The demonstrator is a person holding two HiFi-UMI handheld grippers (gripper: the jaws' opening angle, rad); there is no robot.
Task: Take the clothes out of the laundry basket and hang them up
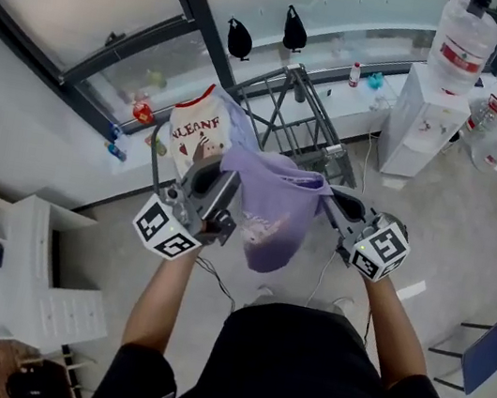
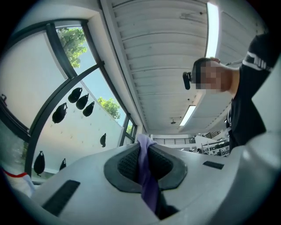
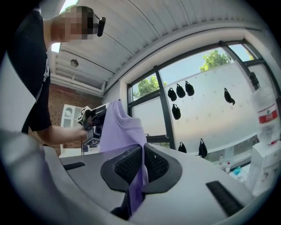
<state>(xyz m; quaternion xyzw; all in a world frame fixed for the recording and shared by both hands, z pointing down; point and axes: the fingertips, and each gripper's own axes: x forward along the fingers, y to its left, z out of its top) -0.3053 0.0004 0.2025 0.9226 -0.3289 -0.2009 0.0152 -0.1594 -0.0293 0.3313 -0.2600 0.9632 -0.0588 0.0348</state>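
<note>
- Black top (image 1: 312,376) on the person is the closest thing, low in the head view. Two bare arms reach forward from it.
- At the ends of the arms are the left tongs (image 1: 229,192) and the right tongs (image 1: 331,198), side by side with a gap between them. Each one has a cube with square marks at its back.
- Left tongs are squeezed tight on a thin fold of the purple shirt (image 1: 273,212). In the left gripper view the fold runs down between the two dark pads (image 2: 126,165).
- Right tongs are squeezed tight on the other edge of the same shirt. In the right gripper view the cloth comes up out of the pads and stretches across to the left tongs.
- Purple shirt hangs in the air between the two tongs, high off the floor. It sags down in the middle, and it has a pale picture on it.
- Just past the tongs stands a grey metal drying rack (image 1: 305,122). A white shirt (image 1: 194,131) with a picture and red letters hangs at the side nearer the left tongs.
- Farther off, beyond the right tongs, is a white water cooler (image 1: 423,129) with a big bottle (image 1: 465,36) on top.
- Farthest of all is a big window (image 1: 74,0) with dark bars — small black shapes (image 1: 239,39) sit on it.
</note>
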